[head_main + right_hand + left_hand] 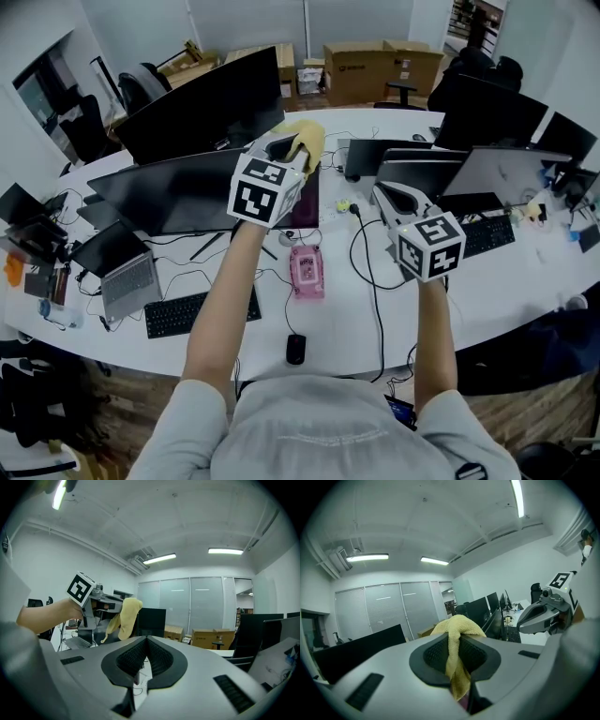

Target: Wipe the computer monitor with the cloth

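My left gripper [284,148] pinches the yellow cloth [309,138], held at the top corner of the monitor [169,192] so a wad pokes out for wiping. My right gripper [146,641] (spare, I judge) is closed on nothing, off to the side.

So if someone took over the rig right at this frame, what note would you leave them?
Left gripper: jaws shut on the yellow cloth, raised in the air and tilted upward.
Right gripper: jaws shut with nothing between them, held beside the left one over the desk.
Monitor: dark, just ahead of the left gripper. The cloth is not on its screen.
Done: the cloth is in the jaws. Whether any wiping has happened cannot be told.
Left: bring the cloth to the screen and wipe it.
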A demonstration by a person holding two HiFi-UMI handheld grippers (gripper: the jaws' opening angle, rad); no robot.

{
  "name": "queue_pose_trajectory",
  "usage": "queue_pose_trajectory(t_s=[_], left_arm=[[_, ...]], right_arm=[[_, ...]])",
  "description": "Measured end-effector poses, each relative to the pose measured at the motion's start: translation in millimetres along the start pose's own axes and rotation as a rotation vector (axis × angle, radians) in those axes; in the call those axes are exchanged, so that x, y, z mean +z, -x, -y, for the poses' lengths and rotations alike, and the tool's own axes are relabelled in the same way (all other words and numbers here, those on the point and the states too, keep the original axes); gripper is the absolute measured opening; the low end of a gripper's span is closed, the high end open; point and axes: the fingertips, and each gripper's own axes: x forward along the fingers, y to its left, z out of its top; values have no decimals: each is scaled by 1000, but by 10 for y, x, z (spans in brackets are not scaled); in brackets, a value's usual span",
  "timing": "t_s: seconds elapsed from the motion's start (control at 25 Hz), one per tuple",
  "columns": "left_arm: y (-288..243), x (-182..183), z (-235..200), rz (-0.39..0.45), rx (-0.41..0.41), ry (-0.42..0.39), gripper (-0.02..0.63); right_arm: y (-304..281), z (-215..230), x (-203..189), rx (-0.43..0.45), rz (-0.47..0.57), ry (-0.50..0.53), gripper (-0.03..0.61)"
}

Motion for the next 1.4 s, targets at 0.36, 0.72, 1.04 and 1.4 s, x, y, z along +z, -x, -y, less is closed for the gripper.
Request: queue_pose_trajectory(t_s=[0.36, 0.72, 1.04, 1.4], left_arm=[[72, 120, 131, 64, -38, 17, 55], [1129, 85, -810, 223, 103, 95, 55], [2638, -544, -2339, 197, 332, 123, 55], [4130, -1520, -3910, 89, 557, 151, 55]], right_arm=[[-134, -252, 54, 8, 7, -16, 28], [-499, -920, 344, 69, 41, -2, 28], [-1229, -2020, 708, 176, 78, 1, 28], [-2100, -3212, 952, 250, 81, -2, 28]])
